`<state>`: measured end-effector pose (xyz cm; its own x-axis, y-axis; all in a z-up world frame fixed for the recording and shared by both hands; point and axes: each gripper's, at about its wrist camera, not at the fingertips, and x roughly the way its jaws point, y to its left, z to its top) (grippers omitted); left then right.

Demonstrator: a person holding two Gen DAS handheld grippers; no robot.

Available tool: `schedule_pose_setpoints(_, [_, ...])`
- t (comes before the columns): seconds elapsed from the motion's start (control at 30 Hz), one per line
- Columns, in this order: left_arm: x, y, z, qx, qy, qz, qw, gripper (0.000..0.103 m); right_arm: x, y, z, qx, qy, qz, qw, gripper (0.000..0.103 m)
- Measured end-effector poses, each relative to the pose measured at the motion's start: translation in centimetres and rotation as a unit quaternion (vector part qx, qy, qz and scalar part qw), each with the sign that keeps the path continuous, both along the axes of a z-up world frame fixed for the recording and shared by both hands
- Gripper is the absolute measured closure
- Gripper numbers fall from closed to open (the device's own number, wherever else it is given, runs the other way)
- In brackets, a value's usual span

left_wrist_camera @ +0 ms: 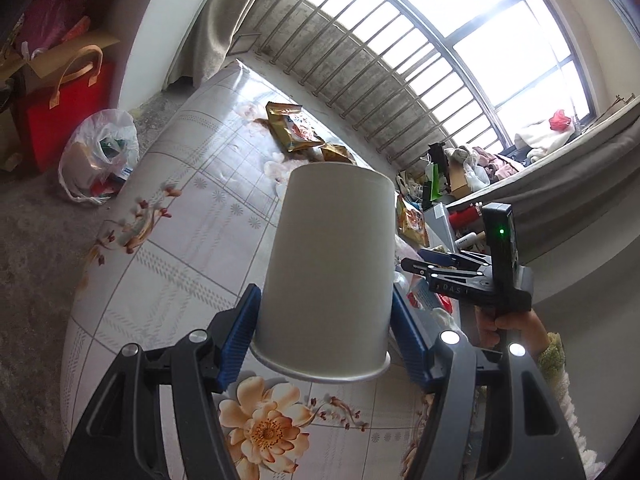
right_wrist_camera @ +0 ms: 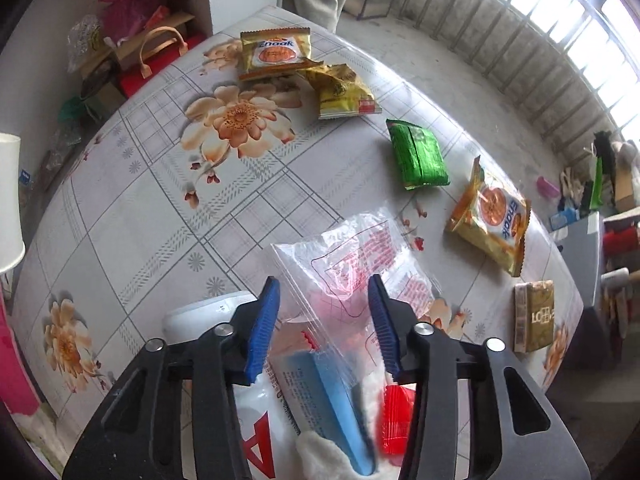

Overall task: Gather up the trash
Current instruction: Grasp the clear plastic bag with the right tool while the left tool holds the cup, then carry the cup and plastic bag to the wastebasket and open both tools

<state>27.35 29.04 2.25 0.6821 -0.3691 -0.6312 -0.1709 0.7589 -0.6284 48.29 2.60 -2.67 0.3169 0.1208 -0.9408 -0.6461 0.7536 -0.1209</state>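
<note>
My left gripper (left_wrist_camera: 324,296) is shut on a white paper cup (left_wrist_camera: 332,248), held upside down above the flowered tablecloth (left_wrist_camera: 180,272); the cup also shows at the left edge of the right wrist view as the cup (right_wrist_camera: 10,200). My right gripper (right_wrist_camera: 323,283) points down at the table with its jaws apart over a clear plastic bag (right_wrist_camera: 340,256) printed in red. The pads do not press on the bag. Further off lie a yellow snack wrapper (right_wrist_camera: 276,54), a second yellow packet (right_wrist_camera: 346,92), a green packet (right_wrist_camera: 418,154), another orange snack bag (right_wrist_camera: 490,216) and a brown packet (right_wrist_camera: 534,316).
A white plastic bag of rubbish (left_wrist_camera: 98,152) sits on the floor left of the table, beside a red gift bag (left_wrist_camera: 68,120). A blue packet (right_wrist_camera: 332,396), a red piece (right_wrist_camera: 396,412) and white wadding lie under my right gripper. Clutter fills the floor to the right, below the barred window (left_wrist_camera: 400,60).
</note>
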Motion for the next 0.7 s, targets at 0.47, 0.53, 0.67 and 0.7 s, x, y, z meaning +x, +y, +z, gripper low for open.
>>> schedule_pose_setpoints(0.47, [-5.5,-2.6,1.4,0.033,-0.034,0.01,0.9988,0.041,-2.1,-7.2,9.5,0.158,-0.1,-0.097,0.978,0.098])
schedule_pose_setpoints(0.53, [-6.2,-3.9,2.1,0.045,-0.046,-0.005,0.9979,0.041,-4.0,-9.3,11.9,0.198,-0.117,-0.104,0.968,0.098])
schedule_pose_setpoints(0.67, [-7.5,-7.1,3.7,0.05,-0.069,-0.043,0.9955,0.041,-10.0,-14.8,16.1,0.268,-0.154,-0.123,0.943,0.098])
schedule_pose_setpoints(0.7, [-7.7,-8.1,4.0,0.051,-0.073,-0.057,0.9944,0.041,-12.0,-16.5,16.9,0.283,-0.162,-0.129,0.936,0.098])
